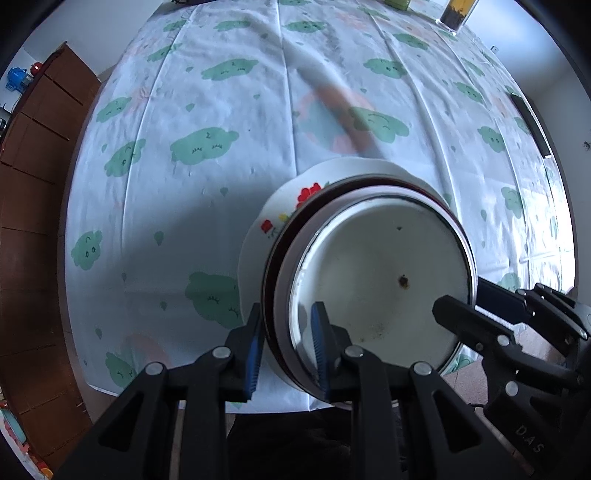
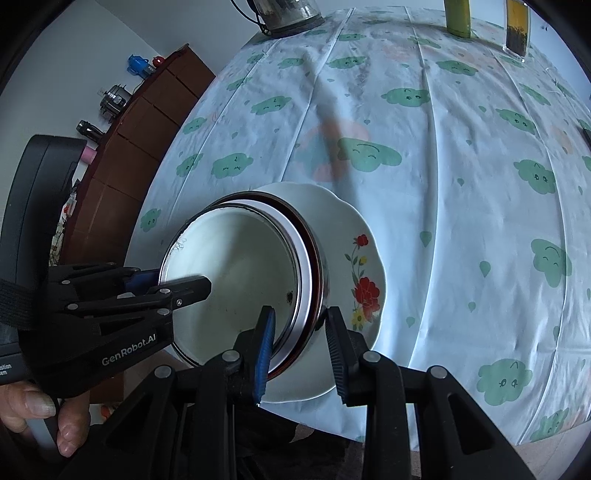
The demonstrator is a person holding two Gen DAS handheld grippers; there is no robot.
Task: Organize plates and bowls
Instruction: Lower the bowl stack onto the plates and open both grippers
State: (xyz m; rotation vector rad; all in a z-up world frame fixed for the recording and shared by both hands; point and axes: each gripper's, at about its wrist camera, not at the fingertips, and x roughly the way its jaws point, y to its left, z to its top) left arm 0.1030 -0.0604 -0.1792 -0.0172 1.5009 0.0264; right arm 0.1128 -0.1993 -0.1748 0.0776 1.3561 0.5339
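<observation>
A white enamel bowl [image 1: 369, 266] [image 2: 236, 266] sits nested in a dark red bowl [image 1: 268, 291] [image 2: 314, 266]. Both stand on a white plate with red flowers [image 1: 306, 194] [image 2: 365, 291] near the table's front edge. My left gripper [image 1: 287, 350] [image 2: 164, 280] points down and is shut on the left side of the bowls' rims, one pad inside and one outside. My right gripper [image 2: 300, 354] [image 1: 476, 306] is shut on the opposite side of the same rims. Whether the stack rests on the table or hangs just above it, I cannot tell.
A cloud-print tablecloth [image 1: 207, 144] [image 2: 461, 206] covers the table. At the far edge stand a clear jar [image 1: 456, 11] [image 2: 517, 29], a green bottle [image 2: 458, 16] and a kettle [image 2: 288, 11]. A brown cabinet [image 1: 37, 166] [image 2: 147, 129] lines the left. A hand [image 2: 44, 417] grips the left handle.
</observation>
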